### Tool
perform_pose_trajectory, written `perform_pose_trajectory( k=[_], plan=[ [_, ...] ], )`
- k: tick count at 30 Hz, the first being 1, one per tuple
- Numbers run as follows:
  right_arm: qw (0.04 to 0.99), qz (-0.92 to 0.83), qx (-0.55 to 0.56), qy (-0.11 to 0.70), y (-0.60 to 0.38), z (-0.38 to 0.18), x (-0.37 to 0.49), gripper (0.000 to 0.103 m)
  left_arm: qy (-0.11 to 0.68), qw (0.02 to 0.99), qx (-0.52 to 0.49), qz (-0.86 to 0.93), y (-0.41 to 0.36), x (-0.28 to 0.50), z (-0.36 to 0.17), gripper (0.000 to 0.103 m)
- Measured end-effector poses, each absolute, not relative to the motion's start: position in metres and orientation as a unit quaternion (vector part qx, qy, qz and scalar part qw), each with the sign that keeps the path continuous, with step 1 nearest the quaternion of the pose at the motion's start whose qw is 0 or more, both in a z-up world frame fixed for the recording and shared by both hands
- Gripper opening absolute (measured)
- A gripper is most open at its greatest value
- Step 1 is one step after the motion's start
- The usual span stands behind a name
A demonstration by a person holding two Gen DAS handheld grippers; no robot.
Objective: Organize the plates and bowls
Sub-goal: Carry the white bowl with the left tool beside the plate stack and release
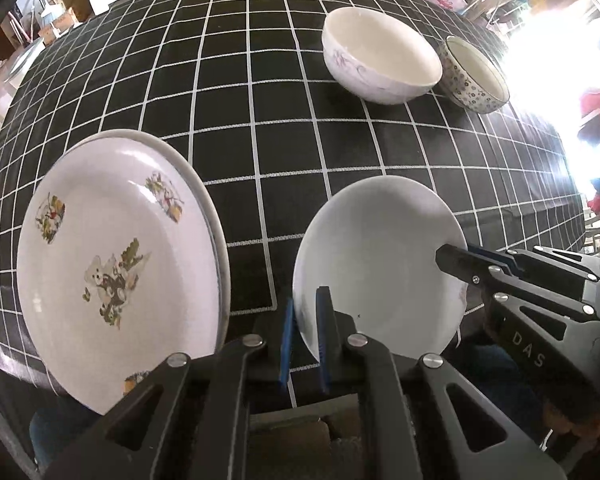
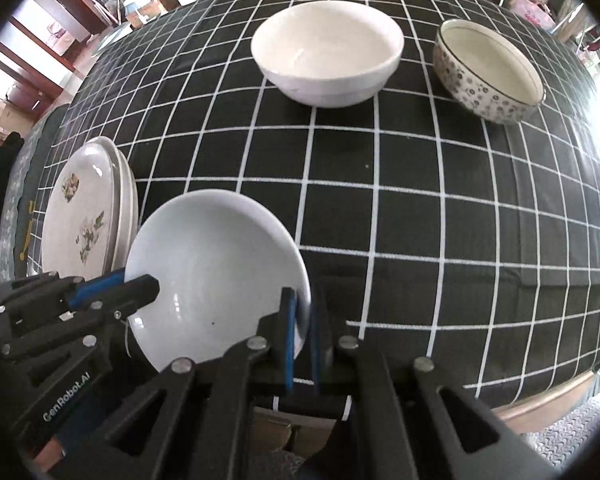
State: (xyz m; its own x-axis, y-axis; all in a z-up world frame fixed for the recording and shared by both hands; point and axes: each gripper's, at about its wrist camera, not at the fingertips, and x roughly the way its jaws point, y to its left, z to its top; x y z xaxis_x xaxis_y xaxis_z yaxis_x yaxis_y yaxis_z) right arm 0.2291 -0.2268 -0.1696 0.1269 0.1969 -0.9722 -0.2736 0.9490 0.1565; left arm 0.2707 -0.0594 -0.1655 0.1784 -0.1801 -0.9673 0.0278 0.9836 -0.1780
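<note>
A plain white plate is held above the checked tablecloth by both grippers. My left gripper is shut on its left rim. My right gripper is shut on its right rim. The right gripper also shows in the left wrist view, and the left gripper in the right wrist view. A stack of flower-printed plates lies to the left, also in the right wrist view. A white bowl and a patterned bowl stand at the far side.
The black-and-white checked tablecloth covers the table. Its near edge shows at the lower right. Room clutter and boxes lie beyond the far edge.
</note>
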Motion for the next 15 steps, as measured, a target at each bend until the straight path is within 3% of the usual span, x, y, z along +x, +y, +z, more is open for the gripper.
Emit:
perform_pose_trajectory(
  k=[15],
  plan=[
    [0.785,0.142,-0.015,0.602,-0.252,-0.115,0.240,0.009,0.588,0.805,-0.045,-0.067,-0.046,0.261,-0.099,0.009]
  ],
)
